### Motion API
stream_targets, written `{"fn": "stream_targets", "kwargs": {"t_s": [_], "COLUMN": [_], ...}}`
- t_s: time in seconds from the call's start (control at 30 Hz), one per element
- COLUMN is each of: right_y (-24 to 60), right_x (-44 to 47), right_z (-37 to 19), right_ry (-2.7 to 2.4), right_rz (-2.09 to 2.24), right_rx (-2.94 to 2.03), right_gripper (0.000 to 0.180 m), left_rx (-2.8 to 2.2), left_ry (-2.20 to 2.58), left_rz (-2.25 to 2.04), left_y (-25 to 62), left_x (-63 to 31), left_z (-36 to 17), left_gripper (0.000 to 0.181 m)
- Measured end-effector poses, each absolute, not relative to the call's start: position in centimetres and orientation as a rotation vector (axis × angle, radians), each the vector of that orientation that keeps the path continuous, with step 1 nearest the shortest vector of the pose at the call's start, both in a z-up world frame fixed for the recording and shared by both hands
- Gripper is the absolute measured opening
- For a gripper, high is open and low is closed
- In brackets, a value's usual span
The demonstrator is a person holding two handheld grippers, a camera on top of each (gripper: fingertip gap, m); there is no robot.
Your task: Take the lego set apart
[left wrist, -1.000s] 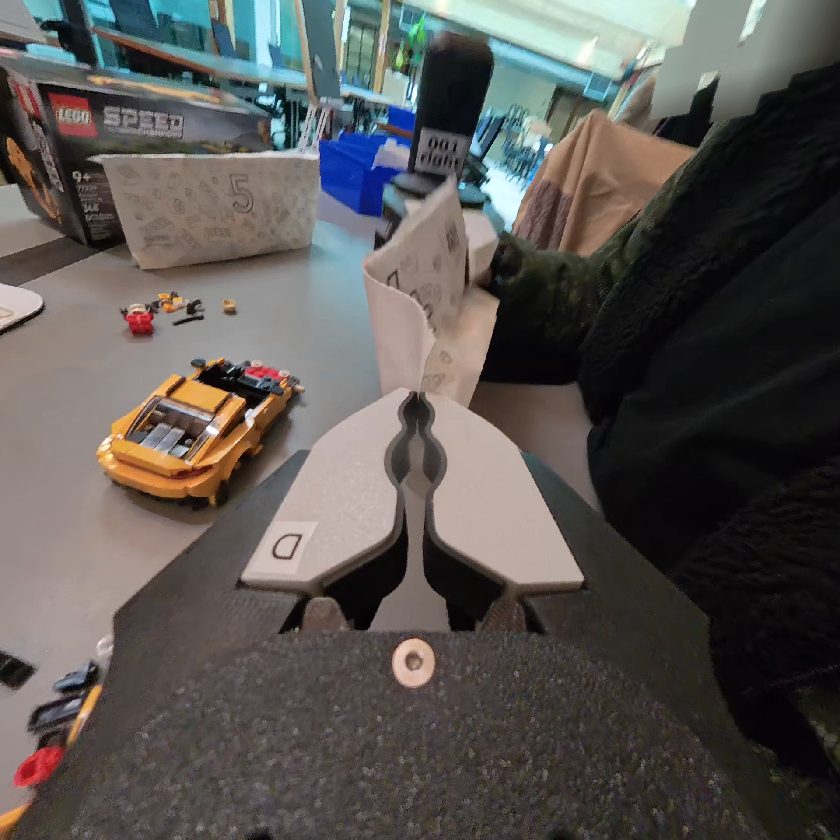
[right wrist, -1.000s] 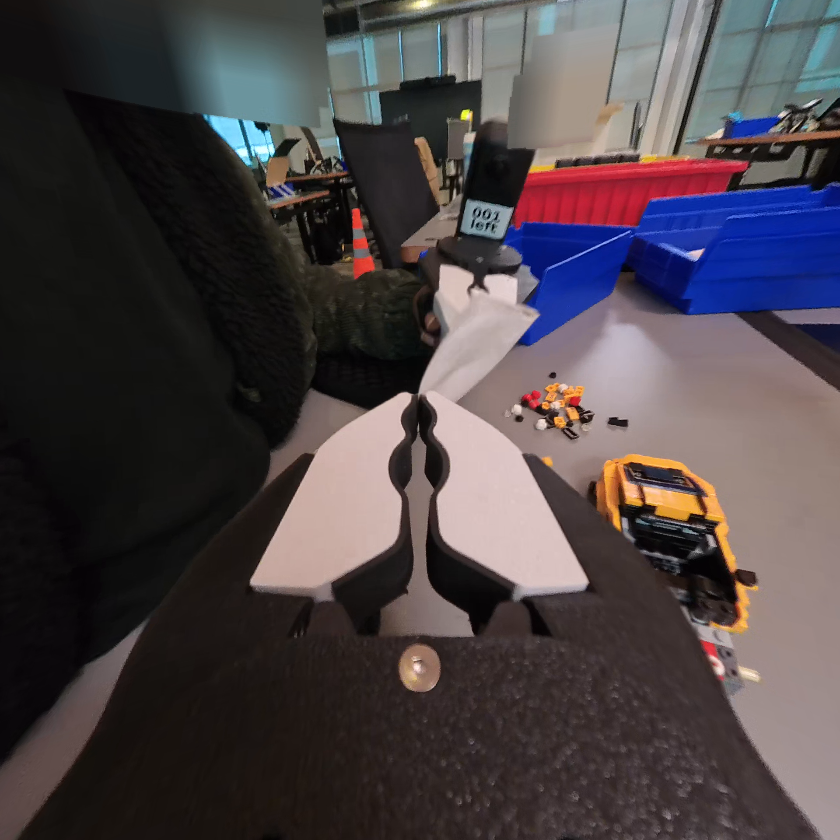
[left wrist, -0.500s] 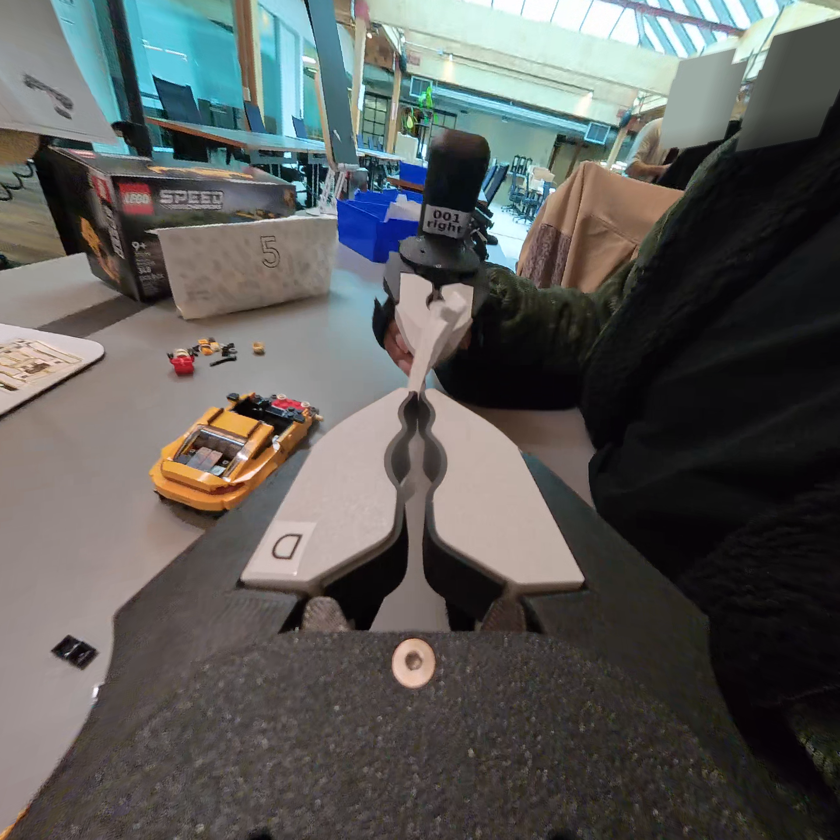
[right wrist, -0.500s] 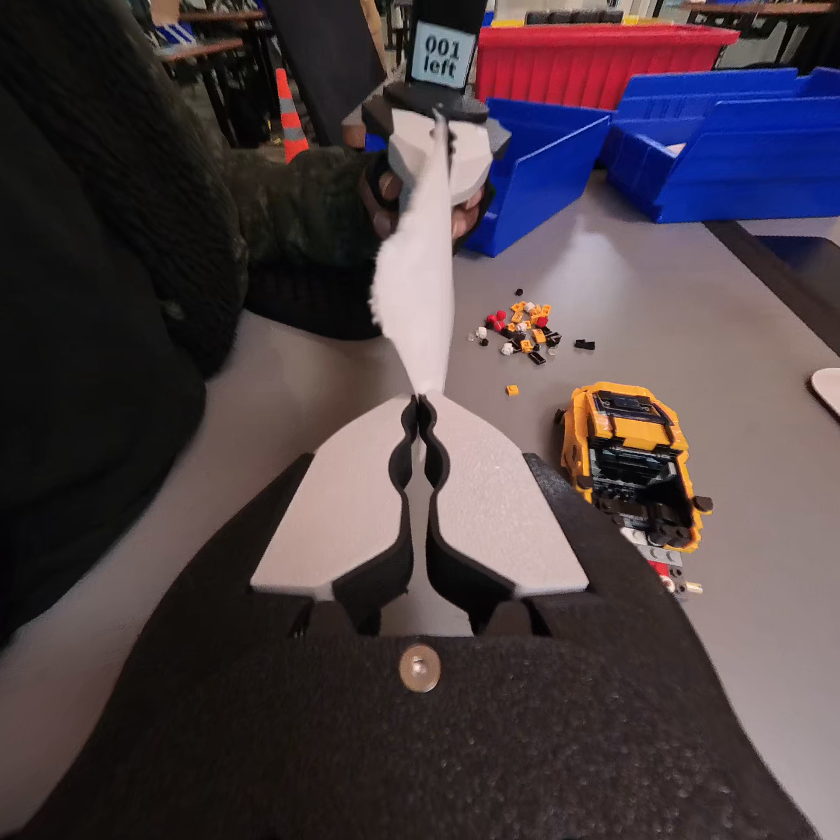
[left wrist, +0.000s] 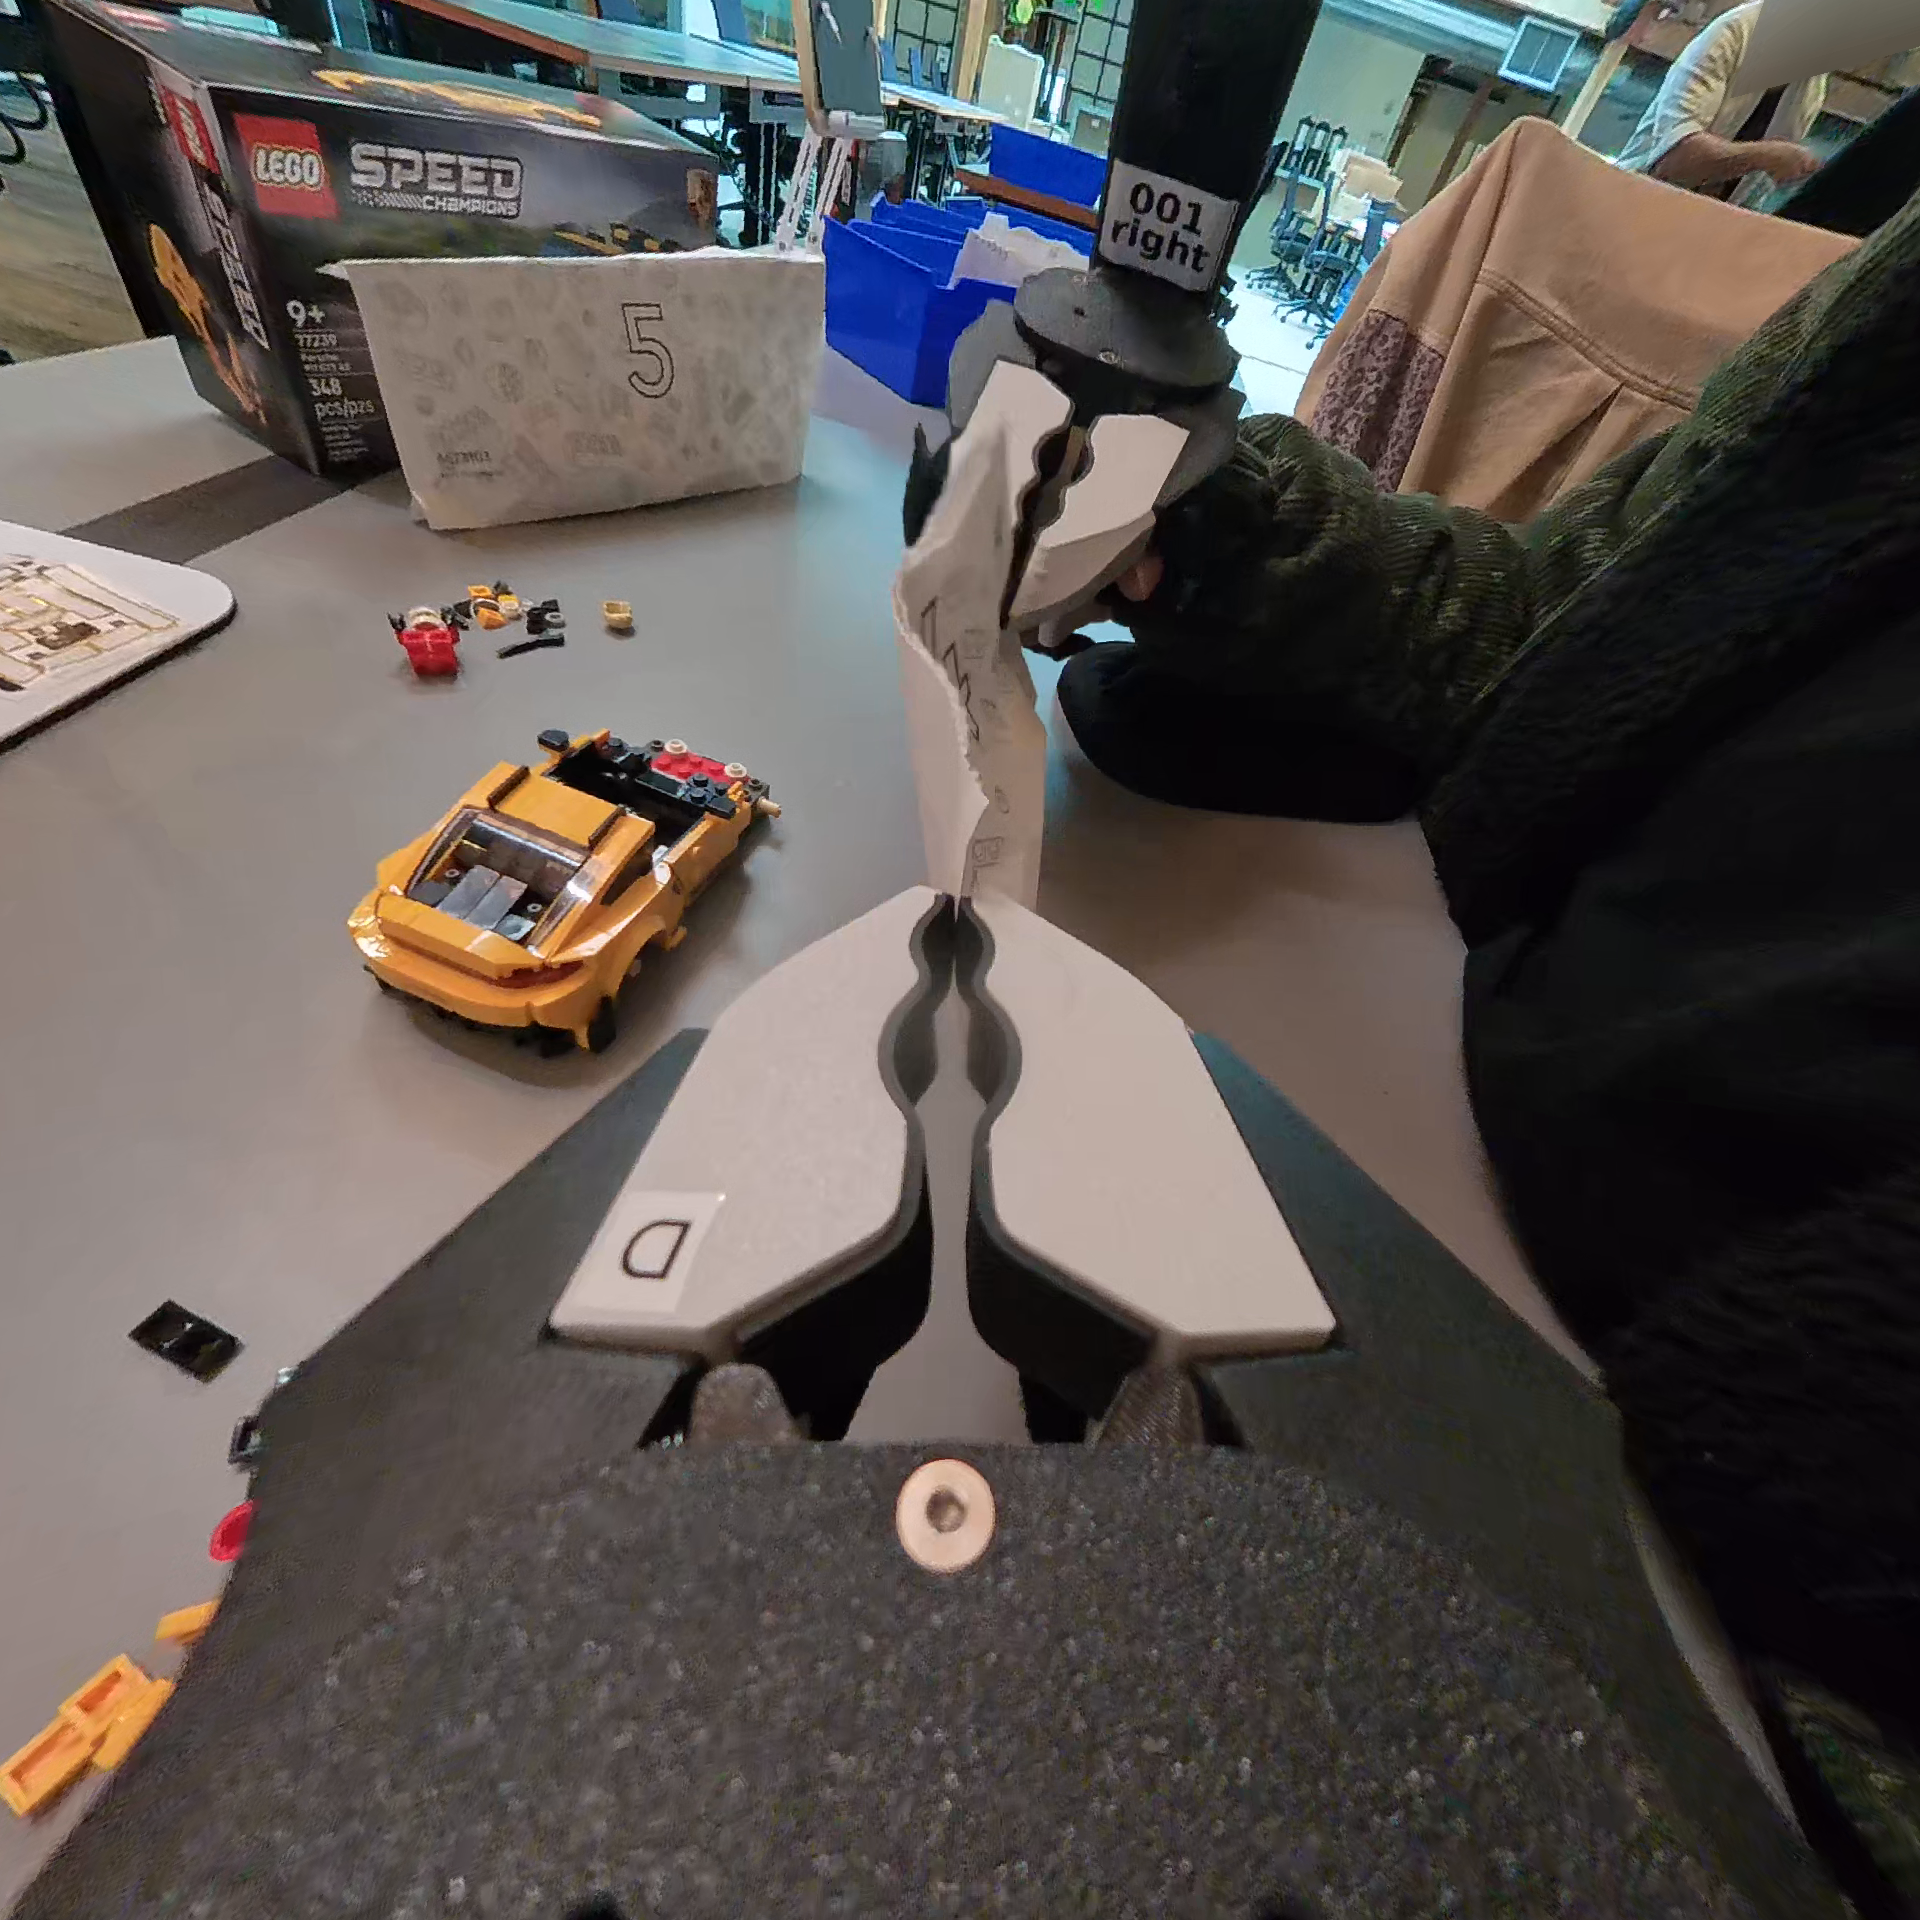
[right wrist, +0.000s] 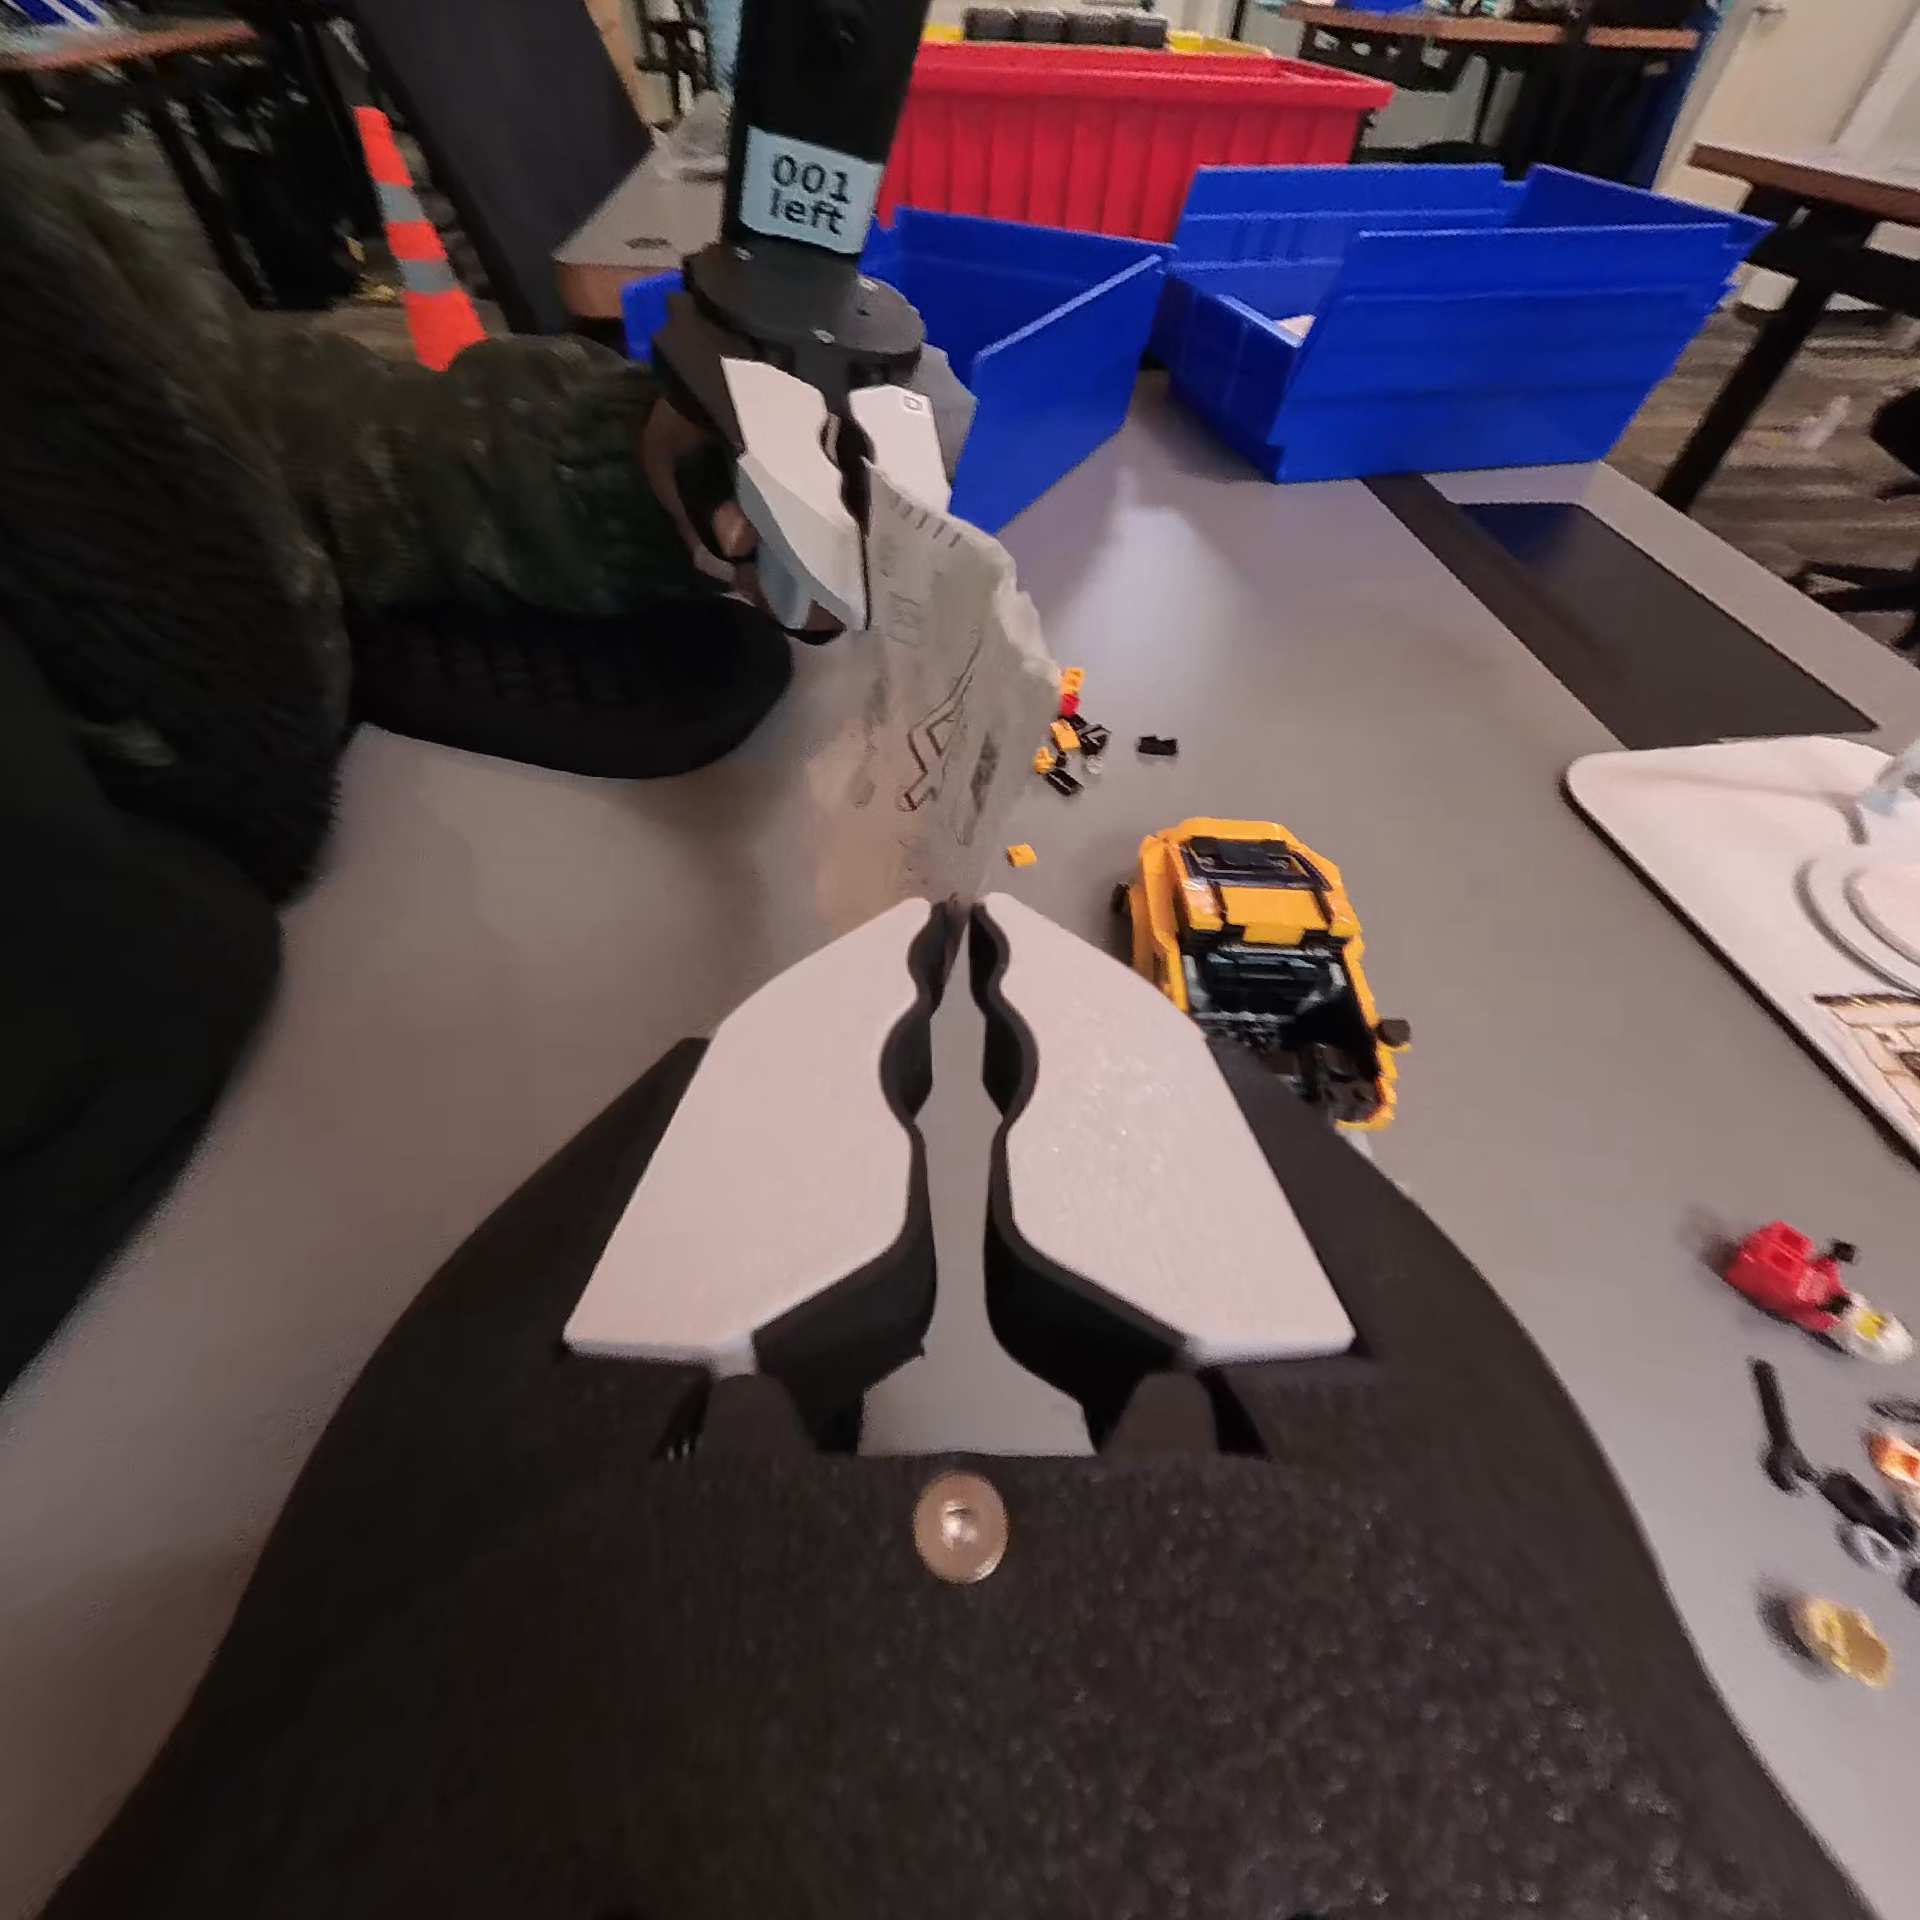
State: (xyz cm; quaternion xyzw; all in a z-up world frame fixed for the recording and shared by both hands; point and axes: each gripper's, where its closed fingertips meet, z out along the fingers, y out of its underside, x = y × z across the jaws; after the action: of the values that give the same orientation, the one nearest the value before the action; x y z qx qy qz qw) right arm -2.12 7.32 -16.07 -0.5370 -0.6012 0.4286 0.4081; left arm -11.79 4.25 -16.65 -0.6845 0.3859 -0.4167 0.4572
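Hiding loose bricks (right wrist: 1070, 732) (paper bag (right wrist: 935, 748))

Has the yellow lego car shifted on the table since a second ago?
Cannot tell. The yellow lego car keeps its place beside the loose pieces; only the cameras moved.

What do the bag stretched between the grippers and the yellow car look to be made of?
Bag: likely thin matte paper, white with grey print; it creases and has a ragged torn edge. Yellow car: glossy hard plastic bricks, studs showing at its open end.
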Motion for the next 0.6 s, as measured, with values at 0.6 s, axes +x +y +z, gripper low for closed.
{"fn": "stream_targets", "kwargs": {"t_s": [0.6], "right_y": [6.4], "right_x": [-4.2], "right_z": [-16.7], "right_ry": [-1.783], "right_rz": [0.694], "right_rx": [-1.364], "right_gripper": [0.000], "left_rx": [-1.776], "left_ry": [1.122], "left_rz": [-0.889], "left_y": [3.3], "left_x": [-10.1], "left_z": [-19.5], "left_gripper": [0.000]}}
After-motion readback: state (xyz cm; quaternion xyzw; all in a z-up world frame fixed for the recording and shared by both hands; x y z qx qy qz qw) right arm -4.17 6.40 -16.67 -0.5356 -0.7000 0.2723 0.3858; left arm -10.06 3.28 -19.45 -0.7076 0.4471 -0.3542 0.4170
